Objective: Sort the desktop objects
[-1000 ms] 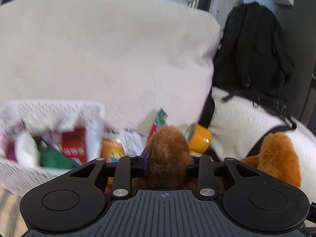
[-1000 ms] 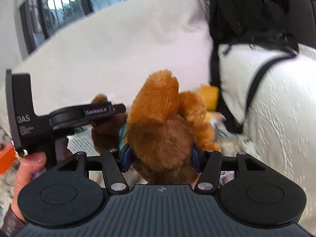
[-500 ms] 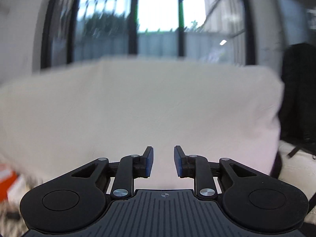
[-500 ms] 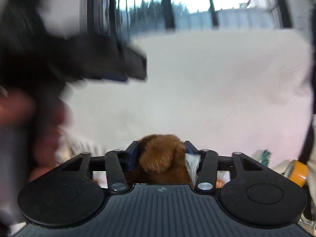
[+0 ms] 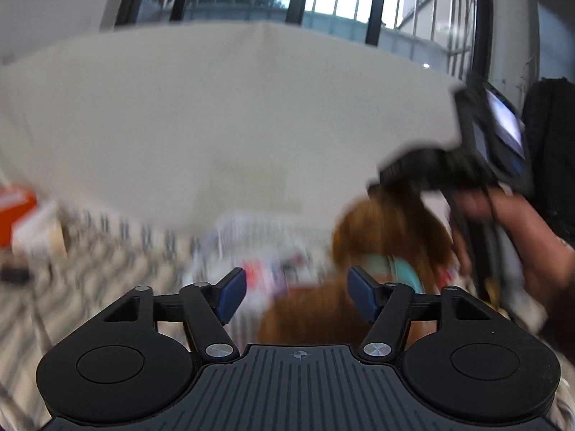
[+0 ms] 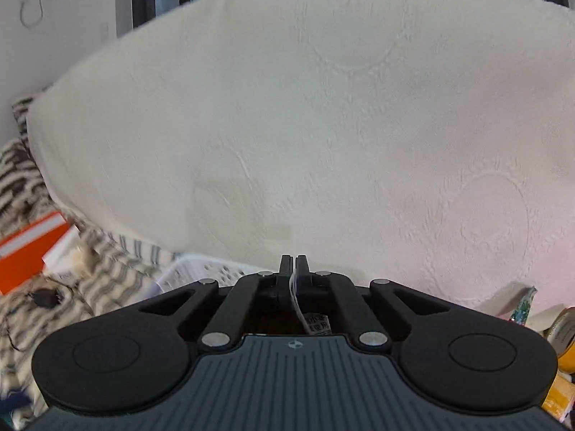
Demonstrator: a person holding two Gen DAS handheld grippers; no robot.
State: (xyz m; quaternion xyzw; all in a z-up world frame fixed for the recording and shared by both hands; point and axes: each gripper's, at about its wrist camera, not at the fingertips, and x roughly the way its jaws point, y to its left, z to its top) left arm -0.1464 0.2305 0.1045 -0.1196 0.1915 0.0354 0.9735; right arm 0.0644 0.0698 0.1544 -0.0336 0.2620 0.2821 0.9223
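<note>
In the left wrist view my left gripper (image 5: pixel 297 289) is open and empty. A brown plush toy (image 5: pixel 390 233) with a teal collar hangs blurred just ahead and right of it, under my right gripper (image 5: pixel 413 172), which a hand holds. In the right wrist view my right gripper (image 6: pixel 294 264) is shut, with a white fabric label (image 6: pixel 309 314) pinched between its jaws; the toy itself is hidden below. A white perforated basket (image 6: pixel 212 269) shows just behind the fingers.
A large white pillow (image 6: pixel 323 125) fills the background. An orange and white box (image 6: pixel 25 248) lies at the left on a striped cloth (image 6: pixel 118 262). Yellow tape rolls (image 6: pixel 566 337) and packets sit at the right edge. A black backpack (image 5: pixel 553 151) stands at the right.
My left gripper let go of the plush toy and opened wider. My right gripper closed down to the toy's label and carried it left toward the basket.
</note>
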